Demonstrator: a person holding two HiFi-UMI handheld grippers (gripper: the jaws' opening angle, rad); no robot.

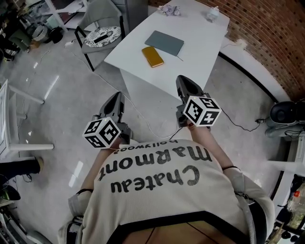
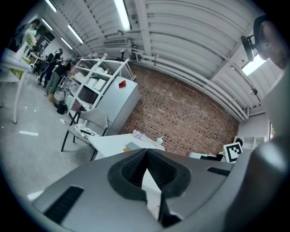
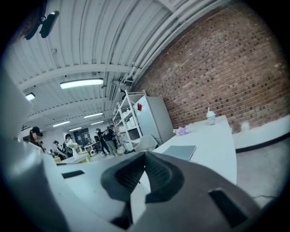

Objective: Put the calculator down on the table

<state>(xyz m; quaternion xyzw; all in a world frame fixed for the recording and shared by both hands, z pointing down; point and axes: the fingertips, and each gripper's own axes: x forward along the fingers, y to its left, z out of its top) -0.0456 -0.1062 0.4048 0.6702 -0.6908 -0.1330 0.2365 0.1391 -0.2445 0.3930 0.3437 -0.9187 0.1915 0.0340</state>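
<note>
The white desk [image 1: 200,43] stands ahead of both pairs of jaws, well beyond their tips. Behind the jaws, a pale shirt [image 1: 162,190] fills the bottom of the head view. Its dark lettering, seen upside down, reads "Chateau Marmont", with a smaller "Hollywood" near the collar. A grey chair [image 1: 102,16] stands beside the desk, off to the left of the left jaws. It carries a round patterned disc [image 1: 102,36] whose print is too small to read. The left gripper [image 1: 116,96] and right gripper [image 1: 183,82] both point toward the desk. Each has its jaws together with nothing between them, and their marker cubes [image 1: 102,133] hide the hands. Ahead of the right jaws a grey notebook [image 1: 164,43] lies on the desk. Just beside its near corner the yellow calculator [image 1: 152,56] lies flat, well apart from both grippers, and its keys cannot be made out. At the desk's far end, farthest from the jaws, are pale flowers [image 1: 169,10] and a small bottle [image 1: 212,13] with an unreadable label.
</note>
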